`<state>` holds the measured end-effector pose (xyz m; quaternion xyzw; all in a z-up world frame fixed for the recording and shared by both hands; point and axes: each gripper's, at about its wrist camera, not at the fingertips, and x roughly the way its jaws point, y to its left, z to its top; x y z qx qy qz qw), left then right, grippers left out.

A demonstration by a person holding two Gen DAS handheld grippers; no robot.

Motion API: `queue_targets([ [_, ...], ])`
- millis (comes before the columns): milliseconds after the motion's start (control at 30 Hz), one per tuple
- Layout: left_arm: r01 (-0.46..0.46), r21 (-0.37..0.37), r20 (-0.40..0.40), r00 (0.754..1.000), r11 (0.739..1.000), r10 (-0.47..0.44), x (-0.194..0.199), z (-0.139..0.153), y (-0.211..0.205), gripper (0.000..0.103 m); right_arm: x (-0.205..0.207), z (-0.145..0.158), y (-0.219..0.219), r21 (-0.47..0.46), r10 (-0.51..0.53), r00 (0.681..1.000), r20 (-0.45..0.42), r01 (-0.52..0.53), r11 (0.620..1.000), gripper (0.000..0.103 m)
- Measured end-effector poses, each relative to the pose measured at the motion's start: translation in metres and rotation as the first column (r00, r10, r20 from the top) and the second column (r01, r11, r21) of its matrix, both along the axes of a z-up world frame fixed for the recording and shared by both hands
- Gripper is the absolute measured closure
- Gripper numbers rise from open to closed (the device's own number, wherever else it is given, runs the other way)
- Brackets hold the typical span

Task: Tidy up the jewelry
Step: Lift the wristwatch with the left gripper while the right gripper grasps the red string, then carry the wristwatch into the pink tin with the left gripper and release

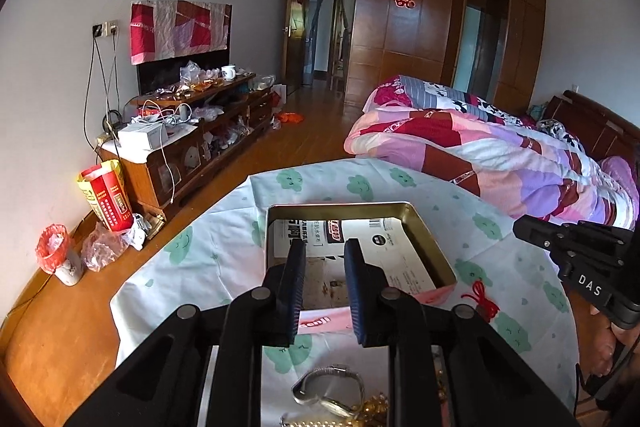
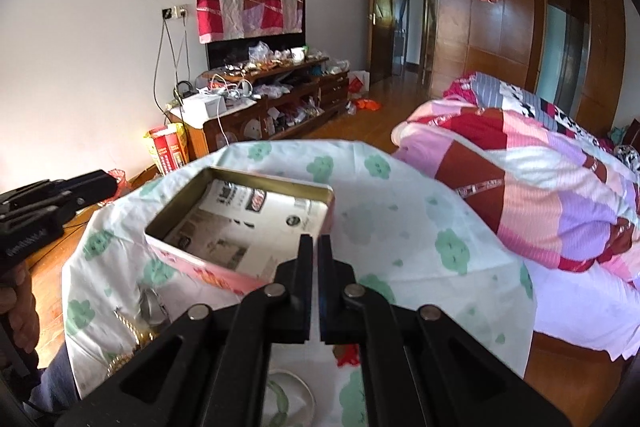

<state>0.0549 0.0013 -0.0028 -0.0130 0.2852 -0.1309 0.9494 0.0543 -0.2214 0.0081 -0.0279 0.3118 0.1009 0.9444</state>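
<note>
A rectangular metal tin (image 1: 430, 233) lay open on the cloud-print tablecloth (image 1: 224, 251), its long axis running away from the left wrist camera toward the far edge of the table; from the right wrist camera it sat skewed, one corner nearest the lens. Its inner walls were dull gold metal with rounded corners, its outer side pink with red lettering, and its floor was lined with a sheet of printed paper (image 1: 384, 227).

Nearer the person, a silver wristwatch (image 1: 332, 387) with a fine mesh band lay curled on its side, touching a heap of gold-coloured chain and bead jewelry (image 1: 372, 409). A red knotted cord (image 1: 482, 301) lay on the cloth just right of the tin. In the right wrist view a clear, pale green bangle (image 2: 286, 393) lay below the fingers.

The left gripper (image 1: 324, 251) hung above the tin's near end, its ribbed blue pads parted by a moderate gap with nothing between them. The right gripper (image 2: 316, 245) stood over the tin's near corner, its black fingers pressed almost together with only a thin slit showing, pinching nothing visible.

A patchwork quilt (image 1: 500, 155) in pink, red and lilac was bunched on the bed beyond.
</note>
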Motion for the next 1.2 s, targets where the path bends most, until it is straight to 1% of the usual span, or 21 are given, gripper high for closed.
queue_targets([
  [67, -0.017, 0.007, -0.010, 1.000, 1.000, 0.017, 0.001, -0.003, 0.003, 0.082, 0.001, 0.002, 0.002, 0.003, 0.005, 1.000, 0.010, -0.005, 1.000, 0.100],
  [100, -0.027, 0.005, -0.025, 0.999, 1.000, 0.027, 0.000, -0.007, 0.006, 0.075, 0.000, 0.002, 0.002, 0.004, 0.005, 1.000, 0.014, -0.005, 1.000, 0.100],
  [133, -0.037, 0.001, -0.040, 0.999, 0.999, 0.037, -0.001, -0.011, 0.007, 0.065, 0.000, 0.001, 0.002, 0.006, 0.005, 1.000, 0.013, -0.005, 1.000, 0.100],
  [167, -0.055, -0.001, -0.055, 0.997, 0.999, 0.054, -0.004, -0.016, 0.010, 0.036, 0.000, 0.000, 0.002, 0.008, 0.007, 1.000, 0.012, -0.007, 1.000, 0.100],
  [200, -0.077, -0.001, -0.065, 0.995, 0.997, 0.077, -0.008, -0.022, 0.012, 0.019, -0.002, -0.002, 0.003, 0.006, 0.008, 1.000, 0.010, -0.008, 1.000, 0.100],
  [267, -0.096, 0.006, -0.075, 0.992, 0.995, 0.097, -0.019, -0.031, 0.013, 0.018, -0.005, -0.008, 0.005, -0.002, 0.011, 1.000, 0.006, -0.010, 1.000, 0.100],
  [333, -0.103, 0.028, -0.127, 0.986, 0.994, 0.105, -0.022, -0.042, 0.009, 0.018, -0.007, -0.014, 0.005, 0.005, 0.015, 1.000, -0.008, -0.015, 1.000, 0.100],
  [400, -0.095, 0.039, -0.164, 0.981, 0.995, 0.100, -0.026, -0.054, 0.003, 0.018, -0.010, -0.020, 0.005, 0.010, 0.016, 1.000, -0.019, -0.016, 1.000, 0.100],
  [467, -0.099, 0.071, -0.198, 0.974, 0.993, 0.111, -0.028, -0.067, -0.004, 0.018, -0.013, -0.023, 0.004, 0.019, 0.018, 1.000, -0.024, -0.017, 1.000, 0.100],
  [533, -0.094, 0.088, -0.230, 0.967, 0.992, 0.112, -0.027, -0.076, -0.010, 0.018, -0.017, -0.025, 0.004, 0.022, 0.019, 1.000, -0.022, -0.018, 1.000, 0.100],
  [700, -0.081, 0.112, -0.251, 0.962, 0.990, 0.107, -0.026, -0.087, -0.021, 0.018, -0.023, -0.033, 0.007, 0.027, 0.024, 0.999, -0.034, -0.023, 0.999, 0.100],
  [767, -0.075, 0.125, -0.275, 0.955, 0.989, 0.108, -0.022, -0.094, -0.023, 0.018, -0.023, -0.037, 0.008, 0.030, 0.026, 0.999, -0.041, -0.024, 0.999, 0.100],
  [867, -0.074, 0.095, -0.296, 0.950, 0.993, 0.099, -0.020, -0.099, -0.018, 0.018, -0.022, -0.041, 0.011, 0.034, 0.031, 0.998, -0.049, -0.029, 0.999, 0.100],
  [900, -0.074, 0.081, -0.297, 0.950, 0.994, 0.095, -0.020, -0.099, -0.015, 0.025, -0.023, -0.041, 0.012, 0.035, 0.033, 0.998, -0.049, -0.031, 0.999, 0.100],
  [933, -0.071, 0.071, -0.295, 0.951, 0.995, 0.088, -0.021, -0.099, -0.014, 0.036, -0.023, -0.042, 0.013, 0.034, 0.036, 0.998, -0.050, -0.034, 0.999, 0.100],
  [967, -0.063, 0.066, -0.300, 0.951, 0.996, 0.080, -0.021, -0.098, -0.013, 0.053, -0.022, -0.043, 0.014, 0.031, 0.038, 0.998, -0.051, -0.036, 0.999, 0.100],
  [1033, -0.034, 0.052, -0.303, 0.952, 0.998, 0.048, -0.021, -0.095, -0.012, 0.076, -0.022, -0.043, 0.015, 0.029, 0.040, 0.998, -0.051, -0.039, 0.999, 0.100],
  [1067, -0.014, 0.054, -0.308, 0.951, 0.998, 0.030, -0.021, -0.094, -0.014, 0.090, -0.022, -0.043, 0.015, 0.028, 0.040, 0.998, -0.050, -0.039, 0.999, 0.100],
  [1133, -0.010, 0.062, -0.293, 0.956, 0.998, 0.028, -0.022, -0.091, -0.015, 0.090, -0.022, -0.043, 0.015, 0.030, 0.039, 0.998, -0.046, -0.038, 0.999, 0.100],
  [1200, 0.004, 0.050, -0.284, 0.959, 0.999, 0.010, -0.023, -0.087, -0.014, 0.090, -0.020, -0.041, 0.016, 0.028, 0.039, 0.998, -0.041, -0.038, 0.999, 0.100],
])
